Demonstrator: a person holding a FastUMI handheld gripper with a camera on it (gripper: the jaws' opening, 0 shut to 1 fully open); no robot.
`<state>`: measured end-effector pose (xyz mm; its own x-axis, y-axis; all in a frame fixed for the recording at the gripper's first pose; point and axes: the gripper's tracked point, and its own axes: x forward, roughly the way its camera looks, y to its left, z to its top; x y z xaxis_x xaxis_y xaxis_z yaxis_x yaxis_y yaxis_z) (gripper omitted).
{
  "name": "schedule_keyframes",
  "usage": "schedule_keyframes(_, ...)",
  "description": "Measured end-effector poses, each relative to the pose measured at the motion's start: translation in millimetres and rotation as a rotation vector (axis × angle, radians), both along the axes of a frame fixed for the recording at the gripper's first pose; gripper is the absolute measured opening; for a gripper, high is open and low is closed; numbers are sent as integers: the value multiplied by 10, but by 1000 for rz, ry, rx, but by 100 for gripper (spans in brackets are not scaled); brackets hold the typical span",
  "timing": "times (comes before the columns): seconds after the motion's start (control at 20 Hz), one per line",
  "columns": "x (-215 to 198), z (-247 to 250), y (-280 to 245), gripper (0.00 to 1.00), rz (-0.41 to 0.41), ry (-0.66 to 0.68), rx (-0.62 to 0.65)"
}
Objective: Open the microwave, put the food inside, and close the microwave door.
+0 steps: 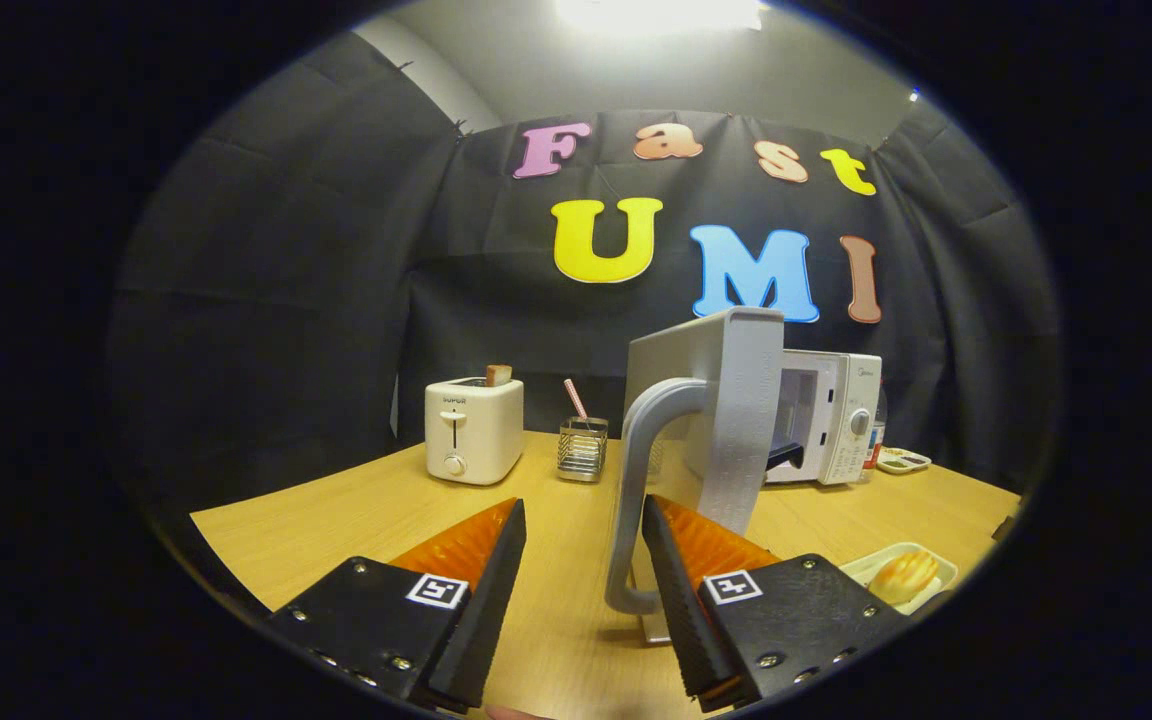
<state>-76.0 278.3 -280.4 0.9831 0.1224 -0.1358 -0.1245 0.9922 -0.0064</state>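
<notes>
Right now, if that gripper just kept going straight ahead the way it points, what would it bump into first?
Most likely the handle of the open microwave door. The gripper is open, and the handle sits just ahead, close by one finger. Slightly off that line, it might pass towards the wire holder; depth is hard to judge.

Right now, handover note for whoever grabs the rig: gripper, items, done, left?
Hand-held gripper: open, holding nothing. The door handle stands just ahead, close by the right finger, not gripped.
Microwave: at the back of the wooden table, its door swung wide open toward the gripper, cavity visible.
Food: in a small tray on the table, beside the right finger, untouched.
Also on the table: toaster, wire holder.
Done: door open.
Left: pick up the food, place it inside, close the door.
</notes>
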Motion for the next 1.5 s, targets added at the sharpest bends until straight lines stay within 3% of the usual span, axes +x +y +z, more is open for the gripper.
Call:
schedule_keyframes(0.3,-188,262,-346,71,118,-79,-21)
schedule_keyframes(0.7,-103,308,-1732,71,-31,-85,-52)
schedule_keyframes(1.0,-33,-141,-2594,71,-105,62,-31)
schedule_keyframes(1.35,-342,-748,-2780,71,38,321,13)
schedule_keyframes(1.5,-492,-912,-2805,71,105,398,-38)
